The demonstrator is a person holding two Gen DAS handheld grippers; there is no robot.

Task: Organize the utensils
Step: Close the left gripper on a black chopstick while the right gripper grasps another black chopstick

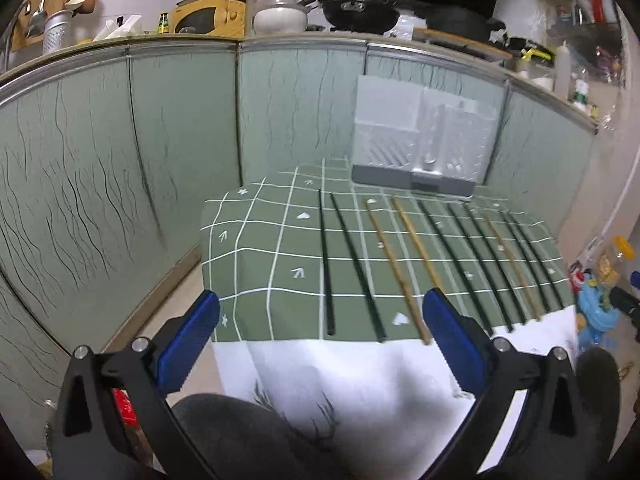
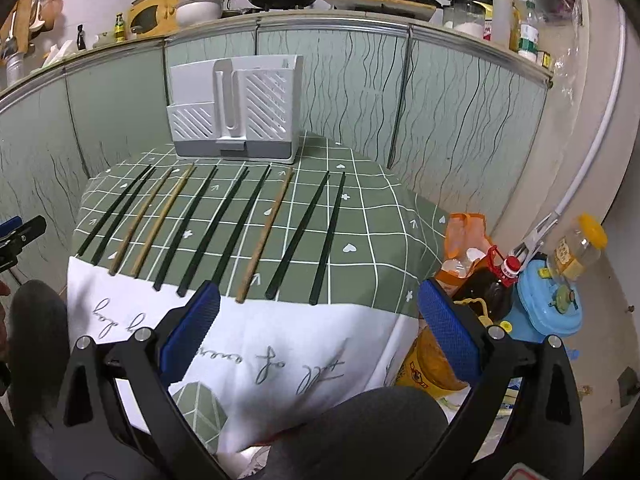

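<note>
Blue-padded jaws of the left hand-held gripper [image 1: 320,334] and right hand-held gripper [image 2: 319,314] stand wide apart, grasping nothing, short of the tabletop [image 2: 380,216]. Ten chopsticks [image 2: 228,224], dark and wooden, lie in a row on the green checked cloth. Behind them stands the white holder [image 2: 236,114]. Bottles [image 2: 496,280] crowd the floor at right.

chopstick [image 1: 456,256] end behind blue fingers [image 1: 452,340], holder [image 1: 420,140] blurred

Left gripper [image 1: 320,320] open; chopsticks [image 1: 404,264] on tablecloth [image 1: 248,240]
</note>
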